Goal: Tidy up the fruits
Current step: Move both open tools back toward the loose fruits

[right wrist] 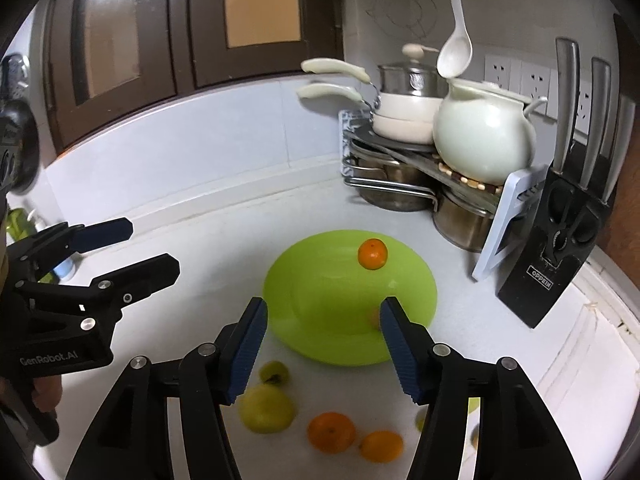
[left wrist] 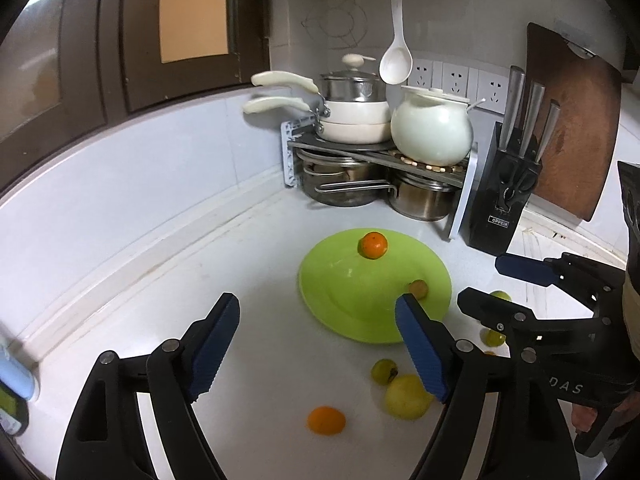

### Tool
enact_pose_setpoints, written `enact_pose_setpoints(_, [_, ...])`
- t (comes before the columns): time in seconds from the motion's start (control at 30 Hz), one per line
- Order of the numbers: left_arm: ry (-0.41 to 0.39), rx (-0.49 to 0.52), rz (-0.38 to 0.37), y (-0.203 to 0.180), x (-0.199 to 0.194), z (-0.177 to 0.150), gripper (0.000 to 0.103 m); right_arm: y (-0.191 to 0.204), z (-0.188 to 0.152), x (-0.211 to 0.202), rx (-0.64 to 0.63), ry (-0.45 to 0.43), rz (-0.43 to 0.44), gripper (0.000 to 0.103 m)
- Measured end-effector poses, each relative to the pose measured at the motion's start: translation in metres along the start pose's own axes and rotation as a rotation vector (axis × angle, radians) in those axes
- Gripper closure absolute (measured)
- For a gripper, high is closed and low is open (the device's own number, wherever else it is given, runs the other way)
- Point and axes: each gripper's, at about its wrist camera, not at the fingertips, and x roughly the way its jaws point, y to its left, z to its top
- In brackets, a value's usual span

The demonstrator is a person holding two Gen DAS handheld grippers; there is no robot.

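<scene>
A: Item: plate (right wrist: 320, 344), green; one orange (right wrist: 372, 254) set on it. Remaining fruit?

B: Scattered on tabletop (right wrist: 224, 256), unsorted. Left gripper (left wrist: 318, 344) and right gripper (right wrist: 322, 346) are held open, empty.

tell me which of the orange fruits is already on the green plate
The orange fruit at the far side of the green plate. The other two oranges lie on the counter in front of it.

A round lime-green plate (right wrist: 320, 344) lies flat on the counter. A small orange tangerine (right wrist: 372, 254) sits at its 1 o'clock rim. Off the plate, toward 6 o'clock, lie a yellow apple (right wrist: 266, 408), a small green fruit (right wrist: 274, 372) and two oranges (right wrist: 331, 432).
</scene>
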Motion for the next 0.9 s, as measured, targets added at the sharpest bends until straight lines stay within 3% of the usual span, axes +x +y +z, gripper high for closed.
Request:
enact_pose_setpoints(0.3, [-0.007,0.022,0.004,0.011,-0.021,-0.027,0.022,0.028,-0.019,-0.018,-0.027,-0.017,-0.005,0.041])
enact_pose_setpoints(0.9, [0.048,0.148,-0.068,0.004,-0.007,-0.079,0.022,0.054,-0.062,0.0,-0.14,0.114,-0.028,0.041])
